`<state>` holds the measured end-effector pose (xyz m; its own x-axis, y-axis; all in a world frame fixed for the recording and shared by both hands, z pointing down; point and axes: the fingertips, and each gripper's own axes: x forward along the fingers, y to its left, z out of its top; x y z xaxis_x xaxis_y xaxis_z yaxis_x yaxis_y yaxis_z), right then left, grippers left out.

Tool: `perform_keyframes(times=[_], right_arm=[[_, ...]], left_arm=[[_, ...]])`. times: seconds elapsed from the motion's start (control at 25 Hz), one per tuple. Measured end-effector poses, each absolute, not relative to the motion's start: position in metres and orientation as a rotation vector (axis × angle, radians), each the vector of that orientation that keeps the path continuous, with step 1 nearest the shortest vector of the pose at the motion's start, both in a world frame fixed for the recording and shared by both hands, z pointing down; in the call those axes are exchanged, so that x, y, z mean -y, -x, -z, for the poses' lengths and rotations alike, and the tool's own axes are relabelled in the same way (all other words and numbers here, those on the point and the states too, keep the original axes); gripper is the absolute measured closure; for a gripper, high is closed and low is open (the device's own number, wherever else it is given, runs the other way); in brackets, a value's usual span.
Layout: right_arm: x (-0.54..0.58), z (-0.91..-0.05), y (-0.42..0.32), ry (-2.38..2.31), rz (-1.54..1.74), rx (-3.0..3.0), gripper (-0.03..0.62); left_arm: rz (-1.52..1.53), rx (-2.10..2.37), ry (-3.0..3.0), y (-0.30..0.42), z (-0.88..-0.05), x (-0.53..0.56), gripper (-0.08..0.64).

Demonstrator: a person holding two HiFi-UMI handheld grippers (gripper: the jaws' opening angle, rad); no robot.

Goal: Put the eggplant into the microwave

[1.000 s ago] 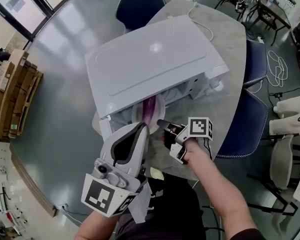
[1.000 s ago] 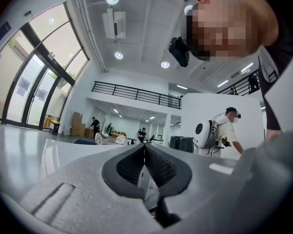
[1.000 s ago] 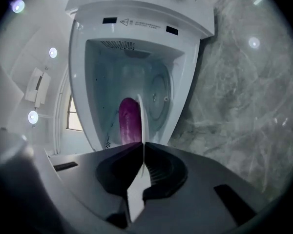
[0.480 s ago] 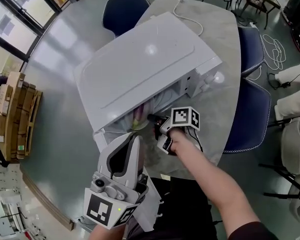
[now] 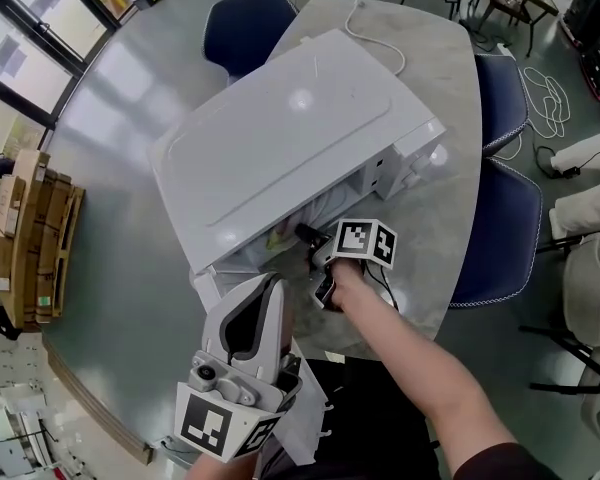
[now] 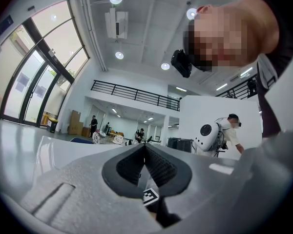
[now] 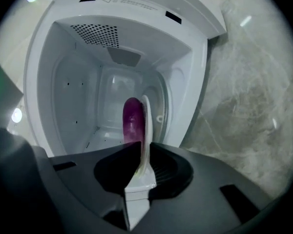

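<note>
A white microwave (image 5: 280, 128) stands on the round grey table (image 5: 430, 68) with its front open; its cavity (image 7: 112, 57) fills the right gripper view. A purple eggplant (image 7: 132, 121) lies on a white plate (image 7: 145, 130) inside that cavity. My right gripper (image 5: 305, 234) reaches into the opening. The plate's rim sits between the jaws of my right gripper (image 7: 142, 152), which are opening while the pads still touch it. In the head view the microwave's roof hides the eggplant. My left gripper (image 5: 272, 286) hangs shut and empty in front of the microwave, pointing level (image 6: 144, 147).
Dark blue chairs stand behind the table (image 5: 245, 23) and to its right (image 5: 500, 238). The microwave's white cord (image 5: 375, 28) trails over the back of the table. Bare marbled table lies right of the microwave (image 7: 244, 106). Cardboard boxes (image 5: 30, 218) sit far left on the floor.
My right gripper has pushed forward and slightly down, carrying the plate and eggplant from the opening into the cavity. The left gripper has stayed where it was.
</note>
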<state>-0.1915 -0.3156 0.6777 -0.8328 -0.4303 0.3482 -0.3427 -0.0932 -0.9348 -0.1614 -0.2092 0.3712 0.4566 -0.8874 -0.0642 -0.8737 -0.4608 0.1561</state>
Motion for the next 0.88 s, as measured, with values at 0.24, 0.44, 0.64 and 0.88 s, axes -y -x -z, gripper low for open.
perform_keyframes(times=[0.24, 0.44, 0.64, 0.88], right_arm=[[0.306, -0.682, 0.189, 0.906, 2.107, -2.129, 0.48], [0.286, -0.693, 0.192, 0.878, 2.231, -2.045, 0.487], [0.285, -0.678, 0.209, 0.776, 2.259, -1.944, 0.571], [0.297, -0.683, 0.216, 0.8, 2.24, -1.895, 0.572]], left_arm=[[0.217, 1.575, -2.589, 0.166, -0.368, 0.209, 0.552], [0.217, 1.559, -2.594, 0.164, -0.366, 0.209, 0.552], [0.212, 1.558, -2.595, 0.164, -0.365, 0.211, 0.552], [0.205, 1.568, -2.591, 0.168, -0.366, 0.212, 0.552]])
